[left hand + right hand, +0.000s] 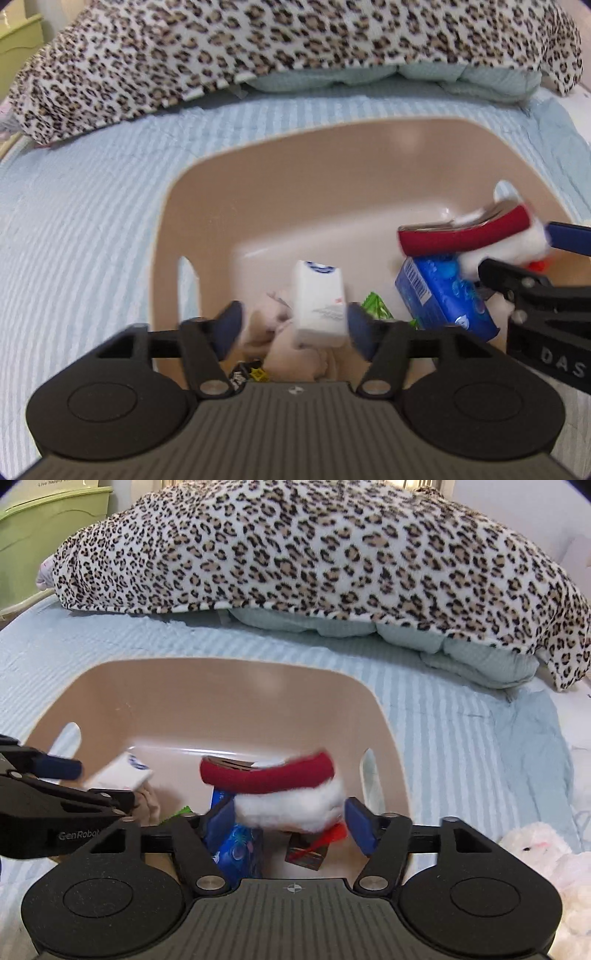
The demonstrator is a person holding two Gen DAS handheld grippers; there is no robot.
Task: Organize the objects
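Your left gripper [293, 325] sits over the tan basin [332, 147], jaws spread around the white box [319, 302]; your right gripper [291, 821], jaws spread, flanks the red-and-white plush [280, 786] inside it.

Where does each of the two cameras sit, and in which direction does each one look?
Left wrist view: sits on the left gripper, looks forward and down into the beige plastic basin; its own blue-padded fingers flank a white rectangular packet, and the right gripper enters from the right.
Right wrist view: sits on the right gripper, looks into the same basin from its other side; its fingers flank a red and white plush item, and the left gripper shows at left.
Shared: basin, packet, plush item, leopard-print blanket.
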